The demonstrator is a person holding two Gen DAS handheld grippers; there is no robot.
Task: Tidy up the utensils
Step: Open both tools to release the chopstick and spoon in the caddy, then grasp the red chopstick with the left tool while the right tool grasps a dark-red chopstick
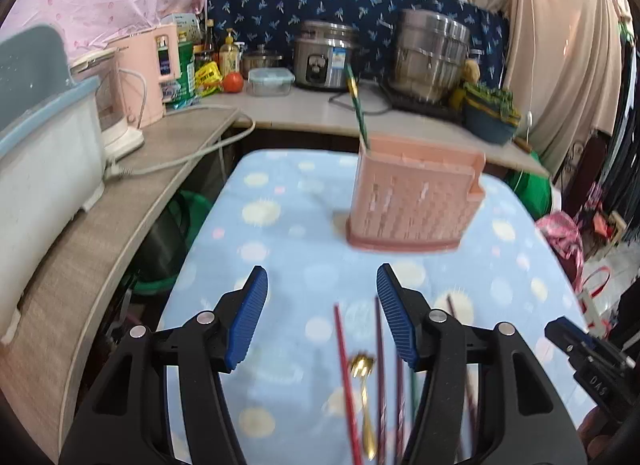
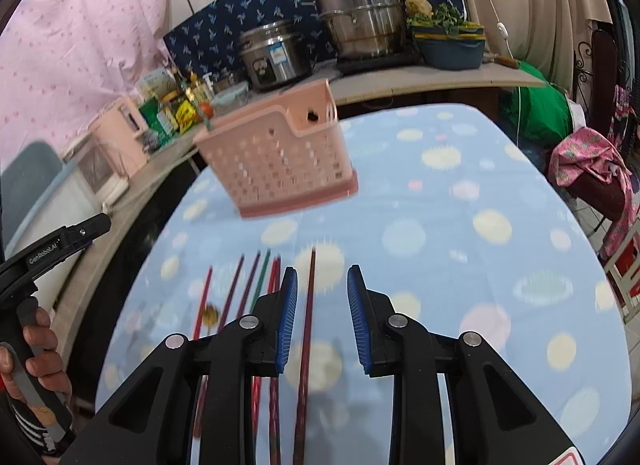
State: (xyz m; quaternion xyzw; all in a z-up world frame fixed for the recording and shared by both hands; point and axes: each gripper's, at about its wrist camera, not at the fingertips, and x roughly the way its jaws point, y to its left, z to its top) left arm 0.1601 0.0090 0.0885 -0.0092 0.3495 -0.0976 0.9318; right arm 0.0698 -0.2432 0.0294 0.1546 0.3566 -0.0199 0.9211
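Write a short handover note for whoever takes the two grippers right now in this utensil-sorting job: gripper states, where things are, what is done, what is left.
Left gripper: open, empty, above the loose utensils.
Right gripper: open, empty, jaws either side of one dark red chopstick that lies on the tablecloth.
Pink utensil basket stands farther back on the cloth.
Done: one green chopstick stands in the basket.
Left: the other chopsticks and the gold spoon, all on the cloth near the grippers.

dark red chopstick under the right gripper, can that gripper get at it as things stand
Probably yes. The right gripper is open, and the dark red chopstick runs between its fingers on the tablecloth, apart from the other chopsticks.
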